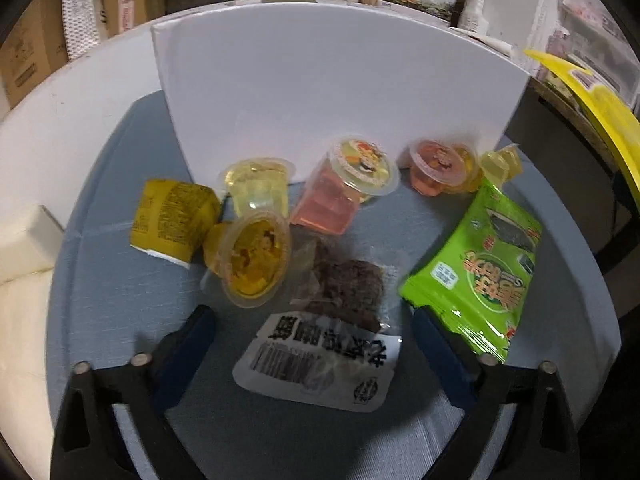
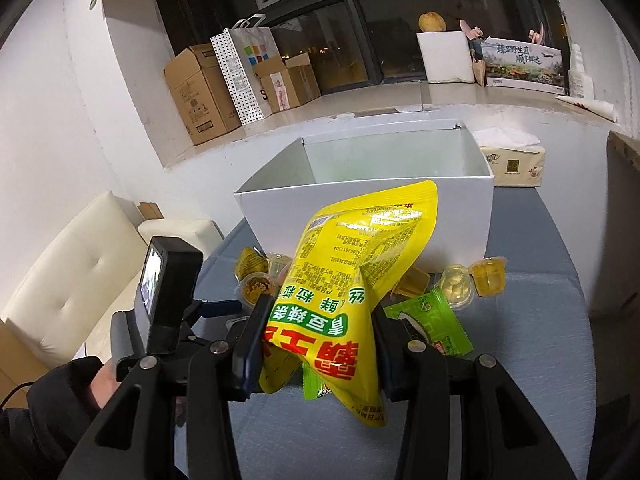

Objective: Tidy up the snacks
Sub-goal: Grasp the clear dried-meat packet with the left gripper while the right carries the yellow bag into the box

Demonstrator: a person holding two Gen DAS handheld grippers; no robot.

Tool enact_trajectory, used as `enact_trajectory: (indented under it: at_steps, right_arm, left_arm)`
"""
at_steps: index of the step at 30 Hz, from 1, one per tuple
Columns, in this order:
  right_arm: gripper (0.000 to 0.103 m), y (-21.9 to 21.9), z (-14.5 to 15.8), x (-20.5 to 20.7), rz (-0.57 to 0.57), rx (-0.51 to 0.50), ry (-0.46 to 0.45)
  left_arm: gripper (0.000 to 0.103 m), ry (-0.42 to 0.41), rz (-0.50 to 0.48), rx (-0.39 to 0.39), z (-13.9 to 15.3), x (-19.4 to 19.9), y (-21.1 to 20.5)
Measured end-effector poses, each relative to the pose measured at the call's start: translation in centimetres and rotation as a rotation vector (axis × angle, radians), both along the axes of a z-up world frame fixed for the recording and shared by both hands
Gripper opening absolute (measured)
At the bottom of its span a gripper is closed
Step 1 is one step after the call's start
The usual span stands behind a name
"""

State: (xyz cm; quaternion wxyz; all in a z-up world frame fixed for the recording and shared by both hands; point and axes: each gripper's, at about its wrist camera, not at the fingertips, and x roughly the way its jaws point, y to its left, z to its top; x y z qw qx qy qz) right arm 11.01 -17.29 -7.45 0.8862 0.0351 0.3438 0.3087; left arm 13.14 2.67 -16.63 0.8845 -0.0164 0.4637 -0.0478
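Your right gripper (image 2: 316,344) is clamped on a yellow bag (image 2: 352,276), both pads pressed into its crumpled lower half; the bag stands tilted, filling the middle of the right wrist view, its top corner in front of the box's near wall. Its printing is upside down: large red characters, then a green band, then fine print too small to read.

Your left gripper (image 1: 312,344) is spread wide with nothing gripped. A clear pouch (image 1: 328,332) of dark snack lies between the fingers, apart from both; its white label with barcode and bold black characters points toward you. The right finger's tip sits just beside the green packet (image 1: 476,276), lower right of the frame, which carries yellow-green lettering.

Behind the pouch, an amber cup (image 1: 254,262) lies on its side, touching a yellow carton (image 1: 172,220) at mid left. Further back, a pale cup (image 1: 258,190), a pink cup (image 1: 340,188) and more cups (image 1: 444,170) crowd against the white box (image 1: 320,92), leaving little bare cloth there. The grey table (image 1: 112,288) is bare at lower left.

In the right wrist view the box is open-topped. Beyond it, upper right, is a tissue pack (image 2: 512,162).
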Motion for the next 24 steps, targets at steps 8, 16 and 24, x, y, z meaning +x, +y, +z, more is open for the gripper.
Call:
enact_trajectory:
  at_steps: [8, 16, 24]
  right_arm:
    - [0.049, 0.0, -0.2, 0.0, 0.000, 0.005, 0.004]
    - [0.049, 0.1, 0.2, -0.5, 0.005, 0.005, -0.013]
    - [0.049, 0.1, 3.5, 1.5, -0.002, 0.022, -0.073]
  left_arm:
    - [0.053, -0.007, 0.025, -0.112, 0.6, -1.8, 1.2]
    - [0.052, -0.123, 0.020, -0.140, 4.5, -5.0, 1.8]
    - [0.052, -0.249, 0.008, -0.154, 10.9, -3.2, 1.9]
